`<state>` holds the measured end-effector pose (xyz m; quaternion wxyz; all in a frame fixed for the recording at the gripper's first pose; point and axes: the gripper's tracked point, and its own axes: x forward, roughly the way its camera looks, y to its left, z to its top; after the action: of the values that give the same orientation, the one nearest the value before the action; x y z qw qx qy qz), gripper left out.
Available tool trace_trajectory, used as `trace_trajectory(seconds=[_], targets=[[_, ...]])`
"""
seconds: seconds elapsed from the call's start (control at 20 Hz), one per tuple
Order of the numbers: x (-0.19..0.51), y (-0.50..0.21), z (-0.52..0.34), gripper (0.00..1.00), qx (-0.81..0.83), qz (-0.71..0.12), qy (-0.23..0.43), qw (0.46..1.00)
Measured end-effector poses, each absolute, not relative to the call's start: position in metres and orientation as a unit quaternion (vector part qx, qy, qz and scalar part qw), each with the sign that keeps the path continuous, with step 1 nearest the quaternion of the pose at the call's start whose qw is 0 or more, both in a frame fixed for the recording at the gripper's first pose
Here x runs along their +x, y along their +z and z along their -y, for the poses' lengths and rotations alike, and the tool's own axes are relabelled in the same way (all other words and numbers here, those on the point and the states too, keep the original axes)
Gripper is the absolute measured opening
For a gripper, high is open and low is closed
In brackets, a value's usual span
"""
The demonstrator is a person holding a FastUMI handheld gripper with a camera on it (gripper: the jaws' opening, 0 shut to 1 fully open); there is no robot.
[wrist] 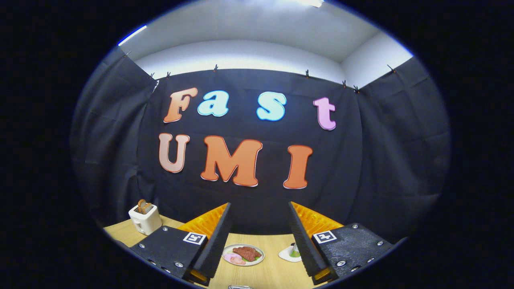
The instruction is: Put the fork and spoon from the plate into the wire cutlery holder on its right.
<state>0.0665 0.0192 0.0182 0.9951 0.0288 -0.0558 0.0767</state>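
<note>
Two fingers of the gripper (260,241) stand spread wide apart, released, with nothing between them but open air and the wooden table (277,269) below. Largest behind everything hangs the black cloth wall (393,160) of the booth, pinned up with small clips, and above it a pale ceiling.

The table runs from its far edge at the cloth toward the fingers. On the far left corner sits a white toaster (145,218) with toast poking out of its top, beyond and left of the left finger. Between the fingers and a little ahead of them lies a plate of food (243,255), carrying something brown, something pink and a bit of green. Just beside the right finger, partly hidden by it, rests a small white dish (290,253) with a greenish item on it.

At the near edge of the table, between the fingers, a sliver of metal rim (240,287) peeks up; what it belongs to cannot be told. The fork, spoon and wire holder cannot be made out. No readable brand or label appears on the table's things.
</note>
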Motion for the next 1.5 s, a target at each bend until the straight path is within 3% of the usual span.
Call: trace_trajectory(seconds=[0.4,1.5], targets=[[0.047,0.054,-0.019,0.85,0.055,0.103,0.082,0.990],[0.030,0.055,-0.032,0.89,0.067,0.094,0.108,0.987]])
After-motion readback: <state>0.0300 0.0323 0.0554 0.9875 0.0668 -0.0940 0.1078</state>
